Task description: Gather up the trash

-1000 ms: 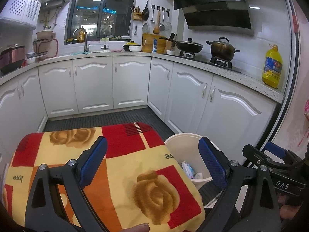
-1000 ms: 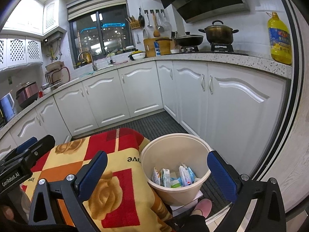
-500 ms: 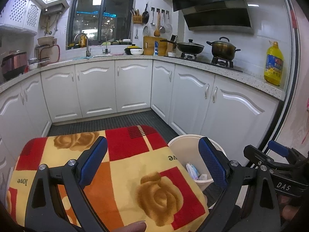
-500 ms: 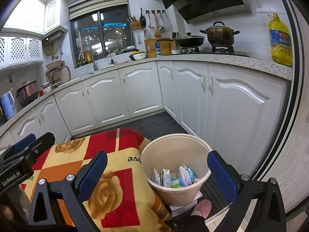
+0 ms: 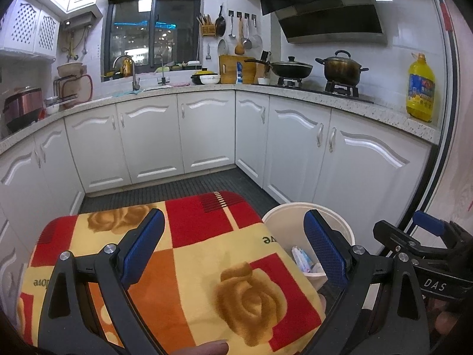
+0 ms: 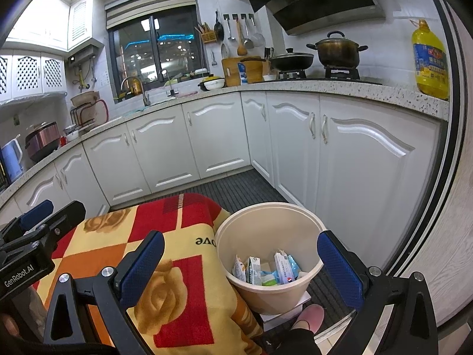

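Observation:
A cream trash bin (image 6: pixel 267 216) stands on the floor to the right of a table draped in a red, yellow and orange rose-patterned cloth (image 6: pixel 177 275). Inside the bin lie several small cartons and wrappers (image 6: pixel 266 269). My right gripper (image 6: pixel 241 263) hangs open above the bin's near side, nothing between its blue pads. My left gripper (image 5: pixel 235 244) is open over the cloth (image 5: pixel 207 254), empty, with the bin (image 5: pixel 283 219) showing behind its right finger. No loose trash shows on the cloth.
White cabinets (image 6: pixel 207 139) run around the room under a speckled counter. A yellow oil bottle (image 6: pixel 430 62), pots on a stove (image 6: pixel 337 50) and a sink tap (image 6: pixel 134 84) sit on it. A pink slipper (image 6: pixel 309 316) rests beside the bin. Dark ribbed floor mat (image 6: pixel 236 189) lies beyond.
Both views have drifted slightly, with the left gripper tilting up a little. Both grippers stay open and empty; the bin and cloth have not moved.

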The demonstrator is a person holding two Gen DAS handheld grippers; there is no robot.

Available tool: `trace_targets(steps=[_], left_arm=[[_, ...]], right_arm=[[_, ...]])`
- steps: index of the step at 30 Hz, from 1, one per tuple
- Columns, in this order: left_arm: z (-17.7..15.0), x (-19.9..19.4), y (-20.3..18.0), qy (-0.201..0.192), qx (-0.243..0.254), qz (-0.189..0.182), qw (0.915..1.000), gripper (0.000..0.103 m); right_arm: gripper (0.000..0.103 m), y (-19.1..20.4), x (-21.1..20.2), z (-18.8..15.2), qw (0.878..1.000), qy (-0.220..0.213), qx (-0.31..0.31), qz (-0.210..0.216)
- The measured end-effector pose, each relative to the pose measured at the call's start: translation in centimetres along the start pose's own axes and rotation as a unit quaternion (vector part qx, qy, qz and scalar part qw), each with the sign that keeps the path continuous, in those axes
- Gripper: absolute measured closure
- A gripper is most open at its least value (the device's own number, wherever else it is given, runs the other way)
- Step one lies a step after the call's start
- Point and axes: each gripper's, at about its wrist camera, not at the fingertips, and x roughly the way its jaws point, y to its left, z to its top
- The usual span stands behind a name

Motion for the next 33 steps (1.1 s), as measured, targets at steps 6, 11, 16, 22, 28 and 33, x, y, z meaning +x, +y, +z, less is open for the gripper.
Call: trace_targets(steps=[6,11,16,22,28,33], left_arm=[[-0.11,0.32,0.19,0.008,-0.003,0.002,1.0,0.008],[-0.26,0.47,-0.02,0.007,0.006,0.012,0.9999,0.008],[-0.36,0.59,0.02,0.009,0.004,0.01,0.9999,0.008],[-0.28,0.71,0.08,0.011,0.004,0.004,0.9999,0.008],[-0.14,0.76,0.16,0.016,-0.002,-0.005,0.9999,0.008],[-0.08,0.87,0.18,0.018,-0.003,-0.007,0.9998,0.008]], right_arm=[[0.001,-0.18,0.24,-0.08,1.0,0.002,-0.001,0.001],[0.001,-0.33,0.63,-0.1,1.0,0.006,0.0,0.003],[0.001,-0.39,0.8,-0.05,1.0,0.008,-0.002,0.003],[0.001,-0.38,0.8,-0.06,1.0,0.009,-0.001,0.003],[0.001,-0.4,0.92,-0.16,1.0,0.011,-0.002,0.003],[0.001,-0.42,0.98,-0.19,1.0,0.011,-0.001,0.003]])
